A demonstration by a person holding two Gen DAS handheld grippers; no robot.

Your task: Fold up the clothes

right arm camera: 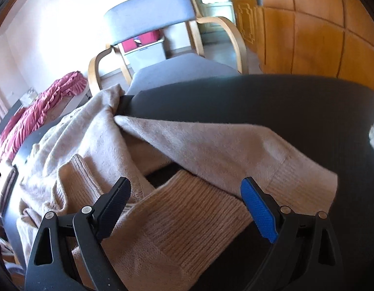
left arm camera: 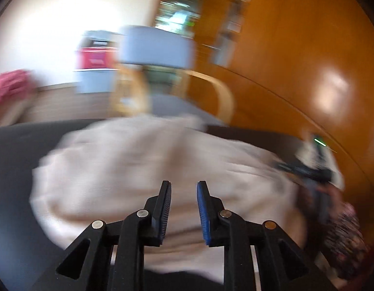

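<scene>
- Because the left wrist view is smeared with blur, the beige sweater (left arm camera: 148,169) reads only as a pale heap on the dark table (left arm camera: 12,169); its folds cannot be made out, and the other gripper at the right edge is a dark streak.
- In the right wrist view the sweater's lower part is cut off by the frame.
- The left gripper (left arm camera: 184,208) tilts down over the sweater, jaws apart by a narrow gap, nothing between them.
- The right gripper (right arm camera: 185,208) angles down, jaws wide, straddling a ribbed cuff (right arm camera: 187,218) without pinching it.
- A sleeve (right arm camera: 211,143) lies across the table; bare dark surface stretches right.
- A grey chair (right arm camera: 153,14) stands just beyond the far edge.
</scene>
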